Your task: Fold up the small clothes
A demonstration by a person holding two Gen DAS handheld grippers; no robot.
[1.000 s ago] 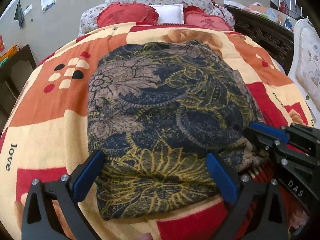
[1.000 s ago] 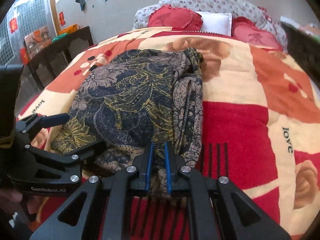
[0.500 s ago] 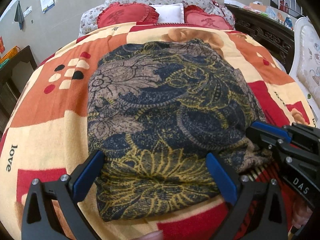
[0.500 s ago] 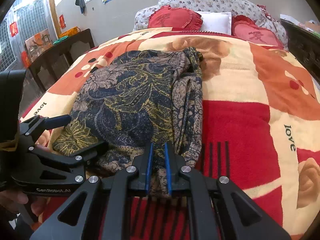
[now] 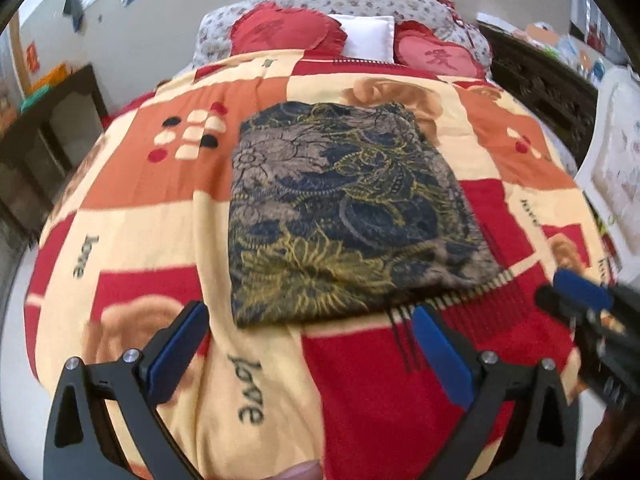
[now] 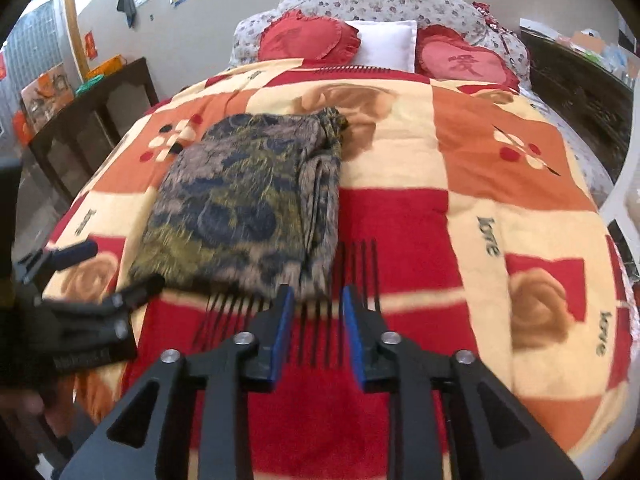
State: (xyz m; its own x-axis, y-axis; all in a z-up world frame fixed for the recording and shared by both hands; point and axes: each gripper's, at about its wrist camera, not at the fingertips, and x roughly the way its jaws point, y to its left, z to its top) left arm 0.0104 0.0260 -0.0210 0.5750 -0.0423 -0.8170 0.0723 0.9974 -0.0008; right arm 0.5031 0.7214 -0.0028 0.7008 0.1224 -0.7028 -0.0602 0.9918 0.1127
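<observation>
A folded dark garment (image 5: 340,220) with a blue, grey and yellow floral print lies flat on the patterned blanket (image 5: 140,216). From the right wrist view the garment (image 6: 248,204) shows its stacked folds along its right edge. My left gripper (image 5: 308,328) is open, held just short of the garment's near edge, with nothing between its fingers. My right gripper (image 6: 316,312) is opening; its blue pads are apart over the red part of the blanket (image 6: 400,216), just short of the garment's near right corner, and hold nothing.
Two red heart cushions (image 5: 288,32) and a white pillow (image 5: 368,38) lie at the head of the bed. Dark wooden furniture (image 6: 92,120) stands to the left, a dark cabinet (image 5: 540,84) to the right. A white chair (image 5: 616,160) is at the right edge.
Both grippers pulled back and up from the garment. The right gripper, which was shut on the garment's near corner, let it go and its jaws spread. The garment stays folded on the blanket.
</observation>
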